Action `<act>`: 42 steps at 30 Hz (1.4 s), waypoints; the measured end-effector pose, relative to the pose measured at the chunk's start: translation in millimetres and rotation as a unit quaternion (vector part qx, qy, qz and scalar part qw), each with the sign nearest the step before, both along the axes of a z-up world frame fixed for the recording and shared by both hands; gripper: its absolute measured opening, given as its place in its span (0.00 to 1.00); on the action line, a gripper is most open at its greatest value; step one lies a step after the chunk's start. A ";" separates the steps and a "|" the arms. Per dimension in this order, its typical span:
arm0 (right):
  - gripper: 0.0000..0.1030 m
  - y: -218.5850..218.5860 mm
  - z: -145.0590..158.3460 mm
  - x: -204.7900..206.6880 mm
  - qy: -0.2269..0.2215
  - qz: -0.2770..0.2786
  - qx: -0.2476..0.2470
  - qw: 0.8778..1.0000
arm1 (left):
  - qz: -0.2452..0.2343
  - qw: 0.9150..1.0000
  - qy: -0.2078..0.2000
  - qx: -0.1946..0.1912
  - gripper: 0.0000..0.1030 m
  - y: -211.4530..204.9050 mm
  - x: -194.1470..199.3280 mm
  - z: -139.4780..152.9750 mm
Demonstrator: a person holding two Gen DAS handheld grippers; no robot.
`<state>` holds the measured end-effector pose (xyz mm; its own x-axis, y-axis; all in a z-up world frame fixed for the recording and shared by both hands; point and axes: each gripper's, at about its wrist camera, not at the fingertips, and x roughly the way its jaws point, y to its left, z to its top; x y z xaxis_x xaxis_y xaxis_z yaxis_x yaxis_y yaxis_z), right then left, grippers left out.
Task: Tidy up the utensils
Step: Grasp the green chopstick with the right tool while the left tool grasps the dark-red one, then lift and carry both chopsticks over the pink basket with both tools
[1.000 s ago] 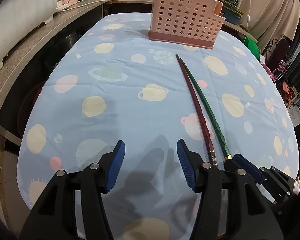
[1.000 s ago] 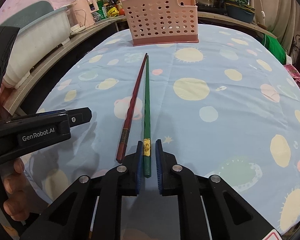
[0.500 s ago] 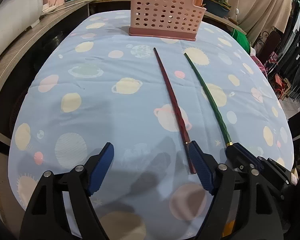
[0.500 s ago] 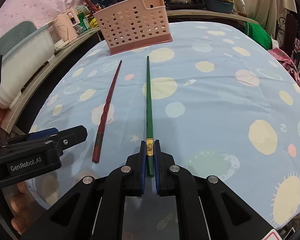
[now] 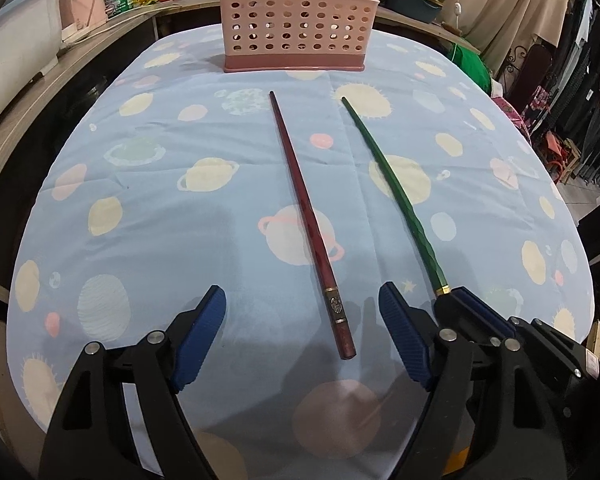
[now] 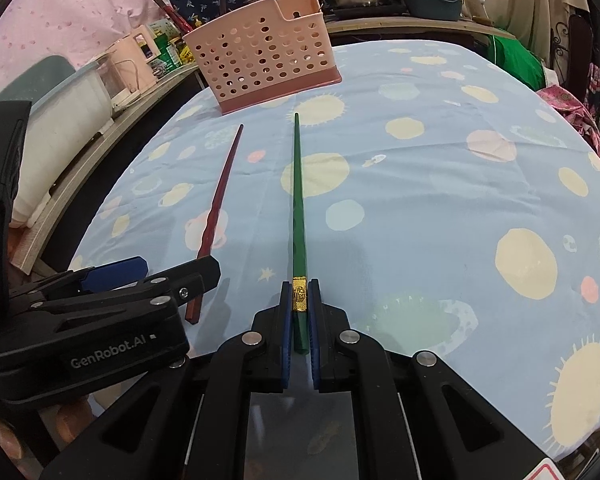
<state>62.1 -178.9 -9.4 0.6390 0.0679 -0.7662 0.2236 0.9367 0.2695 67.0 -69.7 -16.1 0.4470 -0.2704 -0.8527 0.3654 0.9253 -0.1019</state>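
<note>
So on the tablecloth (image 5: 148, 216), the basket (image 5: 296, 20) sits at 12 o'clock, far end. Two chopsticks lie in front of it pointing toward it: one chopstick (image 5: 310, 224) dead centre, the other chopstick (image 5: 396, 196) off at 2 o'clock.

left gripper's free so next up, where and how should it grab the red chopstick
Grip the red chopstick at its thick near end, around the gold band. It lies flat, pointing at the pink basket, so bring the open left gripper down from above, one pad on each long side.
</note>
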 end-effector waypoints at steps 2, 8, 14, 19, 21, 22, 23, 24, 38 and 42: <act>0.07 0.5 -0.1 -0.8 -0.001 0.002 -0.002 1.000 | 0.004 1.000 0.004 0.000 0.69 -0.5 0.9 -2.6; 0.07 -1.2 -0.7 -1.6 -0.003 0.000 0.005 1.000 | 0.006 1.000 -0.008 0.018 0.53 2.4 -2.7 -4.4; 0.07 0.0 0.0 -1.3 0.000 -0.003 0.004 1.000 | 0.004 0.999 -0.018 0.030 0.12 10.1 -4.2 -2.9; 0.07 -2.5 1.6 -1.6 0.000 -0.005 0.009 1.000 | 0.002 1.000 -0.012 0.024 0.07 13.6 -4.1 -1.9; 0.07 -5.1 4.6 -2.4 -0.004 -0.008 0.013 1.000 | 0.004 1.000 -0.012 0.020 0.07 15.7 -4.8 0.4; 0.07 -7.0 6.2 -2.6 -0.006 -0.010 0.016 1.000 | 0.006 1.000 -0.013 0.018 0.07 17.5 -5.3 2.7; 0.07 -8.5 8.2 -2.5 -0.008 -0.011 0.019 1.000 | 0.007 1.000 -0.013 0.016 0.07 19.3 -5.2 5.2; 0.07 -9.9 11.0 -2.3 -0.011 -0.011 0.022 1.000 | 0.009 1.000 -0.014 0.012 0.07 21.2 -5.6 8.0; 0.07 -39.7 88.6 4.9 -0.100 -0.031 0.027 0.994 | 0.034 0.997 -0.042 -0.060 0.07 43.9 6.7 82.3; 0.07 -51.8 114.5 13.7 -0.130 -0.034 0.034 0.990 | 0.036 0.995 -0.063 -0.071 0.07 43.1 14.2 106.6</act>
<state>75.8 -230.7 105.1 0.8186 0.0629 -0.5709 0.2014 0.8995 0.3878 81.2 -26.6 90.5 0.5702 -0.3467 -0.7447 0.3163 0.9293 -0.1905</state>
